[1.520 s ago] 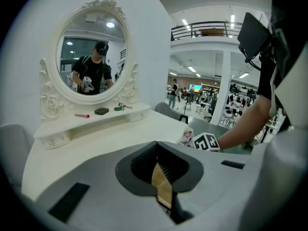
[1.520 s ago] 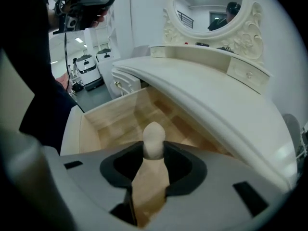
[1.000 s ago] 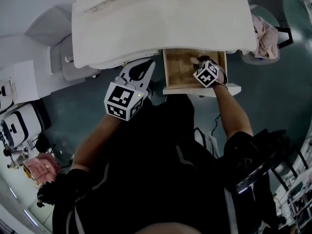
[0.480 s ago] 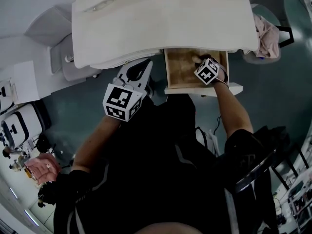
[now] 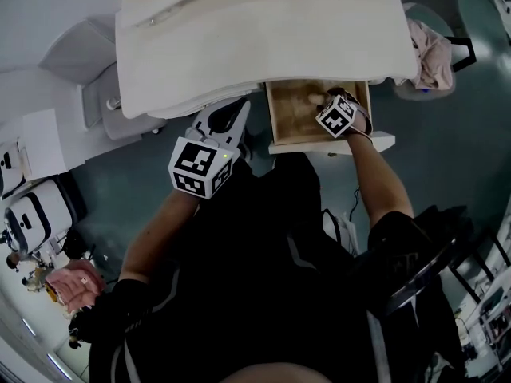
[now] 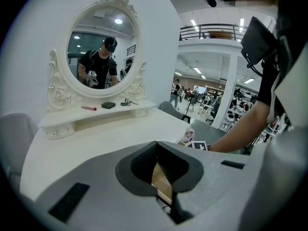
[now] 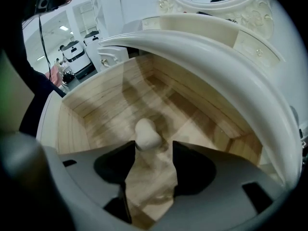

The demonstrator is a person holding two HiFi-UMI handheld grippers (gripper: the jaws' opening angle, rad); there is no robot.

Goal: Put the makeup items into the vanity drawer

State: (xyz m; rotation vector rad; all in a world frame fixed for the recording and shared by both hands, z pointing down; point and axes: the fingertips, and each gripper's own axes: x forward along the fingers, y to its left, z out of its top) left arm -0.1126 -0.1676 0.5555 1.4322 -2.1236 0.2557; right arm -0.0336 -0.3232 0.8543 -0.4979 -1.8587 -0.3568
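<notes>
The wooden vanity drawer [image 5: 276, 126] stands pulled out under the white tabletop [image 5: 263, 30]. My right gripper [image 5: 323, 102] points steeply down into it. Its jaws have just been opening, and my right gripper [image 7: 153, 148] now stands open. A beige egg-shaped makeup sponge [image 7: 147, 134] lies on the drawer floor [image 7: 192, 124] just beyond the fingertips, free of the pads. The sponge [image 5: 310, 98] also shows pale in the head view. My left gripper [image 5: 238, 110] hovers left of the drawer at the table's front edge, shut and empty [image 6: 157, 150].
On the vanity's raised shelf under the oval mirror [image 6: 103, 47] lie a red lipstick [image 6: 88, 108], a black compact [image 6: 109, 105] and a small green item [image 6: 126, 103]. A pink cloth [image 5: 431, 50] lies at the right. A grey chair [image 5: 104, 94] stands left.
The pale sponge shows a little more to the left of the right gripper inside the drawer. Both hands have kept their places.
</notes>
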